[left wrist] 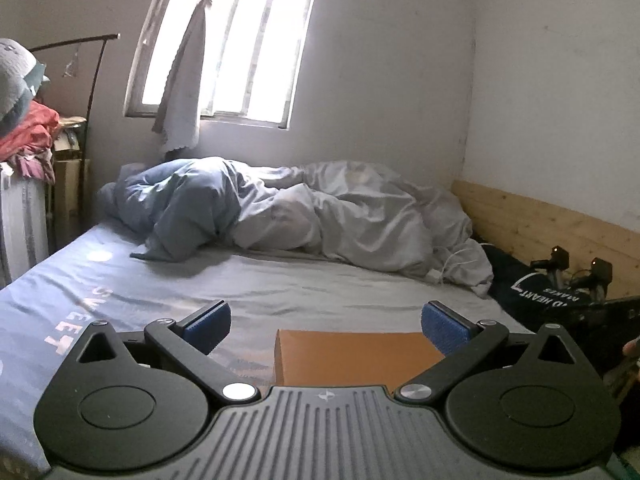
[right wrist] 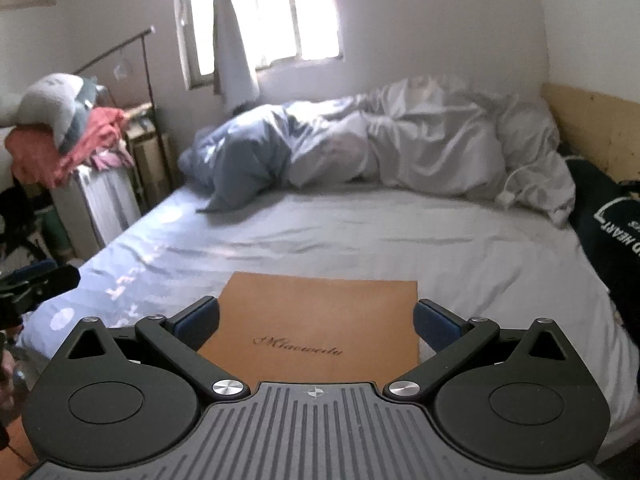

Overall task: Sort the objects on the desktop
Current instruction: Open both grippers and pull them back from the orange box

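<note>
Grippers, both mine: left gripper (left wrist: 326, 326) and right gripper (right wrist: 316, 320) spread wide, holding nothing. Brown mat (right wrist: 320, 320), script logo roughly "Miaoweida", lies flat on the bed (right wrist: 360, 232) just ahead; no sortable objects show, so progress is unclear. Sheet reads "SWEET".

- You are seeing the tan mat (right wrist: 320, 320) lying flat at the bed's (right wrist: 360, 232) near edge, its script lettering facing up.

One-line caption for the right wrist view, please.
Open right gripper poised over a brown mat lettered in script, lying on a bed with a rumpled duvet.
</note>
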The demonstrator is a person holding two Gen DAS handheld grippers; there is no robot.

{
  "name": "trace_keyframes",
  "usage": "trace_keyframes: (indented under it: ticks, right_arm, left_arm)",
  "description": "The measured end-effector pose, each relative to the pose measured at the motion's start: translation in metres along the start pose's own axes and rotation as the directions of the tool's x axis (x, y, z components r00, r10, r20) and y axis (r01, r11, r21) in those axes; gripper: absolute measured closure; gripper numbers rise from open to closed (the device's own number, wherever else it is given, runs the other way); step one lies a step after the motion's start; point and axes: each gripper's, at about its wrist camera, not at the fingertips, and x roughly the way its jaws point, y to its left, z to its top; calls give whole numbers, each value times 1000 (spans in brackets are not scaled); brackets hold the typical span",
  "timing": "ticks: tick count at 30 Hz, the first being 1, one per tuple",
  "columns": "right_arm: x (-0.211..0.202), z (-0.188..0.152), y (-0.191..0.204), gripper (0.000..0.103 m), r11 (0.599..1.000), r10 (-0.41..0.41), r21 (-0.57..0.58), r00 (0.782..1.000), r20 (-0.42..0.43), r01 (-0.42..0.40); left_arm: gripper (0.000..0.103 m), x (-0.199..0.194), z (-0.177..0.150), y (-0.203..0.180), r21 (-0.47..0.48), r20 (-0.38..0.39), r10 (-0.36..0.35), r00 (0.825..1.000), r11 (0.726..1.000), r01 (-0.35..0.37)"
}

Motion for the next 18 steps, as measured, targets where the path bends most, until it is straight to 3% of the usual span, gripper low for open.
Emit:
trace_keyframes:
  ticks: [11, 18]
  right_arm:
    - [0, -52, -13, 0, 1000, 15, -6, 997, 70, -15]
    - [13, -82, -9, 0, 999, 21, -50, 999, 26, -19]
  left_arm:
    - [0, 5, -30, -10, 26, -55, 10, 998, 1000, -9]
    - [0, 4, -47, -2, 17, -111, 19, 994, 1000, -17]
